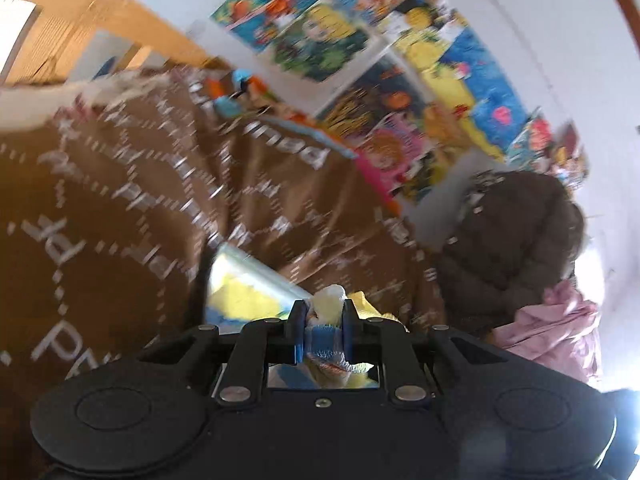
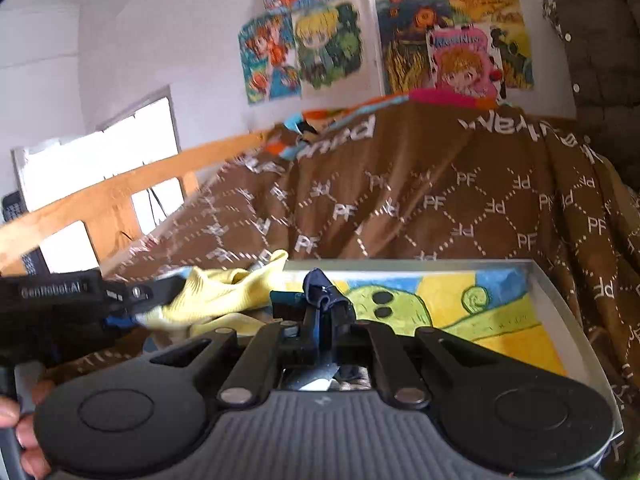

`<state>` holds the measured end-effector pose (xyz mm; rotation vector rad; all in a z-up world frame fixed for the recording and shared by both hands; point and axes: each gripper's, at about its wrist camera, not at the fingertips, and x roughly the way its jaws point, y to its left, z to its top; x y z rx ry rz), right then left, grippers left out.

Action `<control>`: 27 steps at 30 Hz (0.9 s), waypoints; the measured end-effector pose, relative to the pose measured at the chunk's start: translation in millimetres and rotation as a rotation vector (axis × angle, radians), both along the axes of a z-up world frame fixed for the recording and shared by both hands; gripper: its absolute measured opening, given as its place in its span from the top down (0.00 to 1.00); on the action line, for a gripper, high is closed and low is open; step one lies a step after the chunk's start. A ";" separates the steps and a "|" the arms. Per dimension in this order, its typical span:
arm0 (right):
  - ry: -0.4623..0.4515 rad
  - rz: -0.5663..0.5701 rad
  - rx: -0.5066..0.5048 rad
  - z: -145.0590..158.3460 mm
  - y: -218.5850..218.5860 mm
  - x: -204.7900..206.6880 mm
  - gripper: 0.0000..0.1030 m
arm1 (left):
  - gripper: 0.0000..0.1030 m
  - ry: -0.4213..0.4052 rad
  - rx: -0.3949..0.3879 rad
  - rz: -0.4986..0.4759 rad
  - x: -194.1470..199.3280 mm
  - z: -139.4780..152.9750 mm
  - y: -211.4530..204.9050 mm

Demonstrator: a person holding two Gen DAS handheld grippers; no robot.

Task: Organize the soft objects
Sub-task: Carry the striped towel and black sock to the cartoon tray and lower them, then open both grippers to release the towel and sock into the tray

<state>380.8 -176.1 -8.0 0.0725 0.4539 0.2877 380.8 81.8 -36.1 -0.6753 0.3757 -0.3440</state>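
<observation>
My left gripper (image 1: 322, 326) is shut on a pale yellow cloth with a blue-striped edge (image 1: 332, 300), bunched between its fingers. In the right wrist view the same left gripper (image 2: 132, 312) comes in from the left with the yellow cloth (image 2: 216, 300) hanging over a grey tray (image 2: 568, 304). My right gripper (image 2: 324, 314) is shut on a small dark navy cloth (image 2: 320, 290), held above the tray. The tray's floor carries a yellow, green and blue drawing (image 2: 460, 308).
A brown blanket with white "PF" print (image 2: 440, 200) covers the bed under the tray. A wooden bed rail (image 2: 120, 196) runs at the left. Colourful drawings (image 2: 328, 48) hang on the white wall. A dark brown jacket (image 1: 516, 248) and pink cloth (image 1: 556, 328) lie at the right.
</observation>
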 end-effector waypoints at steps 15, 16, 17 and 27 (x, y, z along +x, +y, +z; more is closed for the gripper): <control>0.116 -0.058 -0.048 -9.2 -9.2 -6.3 0.52 | 0.74 0.215 0.096 -0.002 22.3 -23.9 -0.5; 0.114 -0.061 -0.052 -7.9 -10.3 -7.7 0.51 | 0.72 0.213 0.108 -0.001 21.5 -22.1 -1.6; 0.111 -0.064 -0.058 -6.8 -11.1 -9.8 0.48 | 0.71 0.208 0.115 -0.001 20.2 -20.3 -2.3; 0.051 -0.091 -0.055 19.1 -19.6 -27.1 0.18 | 0.34 0.162 0.209 0.037 2.5 2.4 -10.0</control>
